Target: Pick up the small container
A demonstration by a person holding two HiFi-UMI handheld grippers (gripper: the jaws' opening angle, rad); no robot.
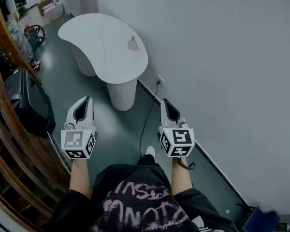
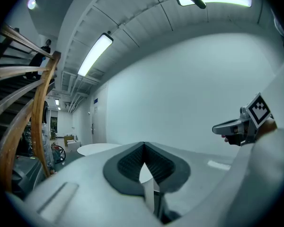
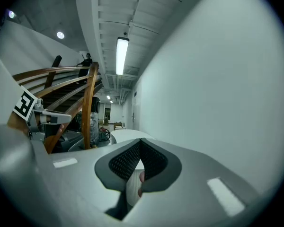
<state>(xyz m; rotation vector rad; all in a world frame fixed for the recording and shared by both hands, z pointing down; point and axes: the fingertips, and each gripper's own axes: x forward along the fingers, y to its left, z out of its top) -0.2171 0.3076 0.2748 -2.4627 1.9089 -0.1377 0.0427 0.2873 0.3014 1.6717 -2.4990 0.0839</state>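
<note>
wooden stair rail (image 1: 9, 105) curves down the left edge of the head view. just inside it the left claw (image 1: 87, 100) hangs over the dark floor (image 1: 121, 129), its two jaws brought tip to tip with nothing gripped between them.

ahead of both claws, and well apart from them, stands the white kidney-shaped worktop (image 1: 96, 37) on a ribbed pedestal (image 1: 122, 94). the small container (image 1: 132, 43) sits upright on its right-hand part, near the edge that faces the wall, with nothing else on the surface around it. it looks like a small pale bottle, but it is too small here to tell more.

the right claw (image 1: 165, 103) hangs level with the left one, jaws likewise pressed together and empty, close beside the grey wall (image 1: 222, 57).

the pick has not begun; the step in hand, as i judge it, is the approach. to do it well, the person should walk up to the worktop and use the right claw, since the container lies on that side. its jaws should be spread wide before it comes near, not at the last moment. it should come in level, with one jaw either side of the body and low on it, because a narrow upright thing near an edge may tip or slide off if nudged. then close gently and lift straight up.
</note>
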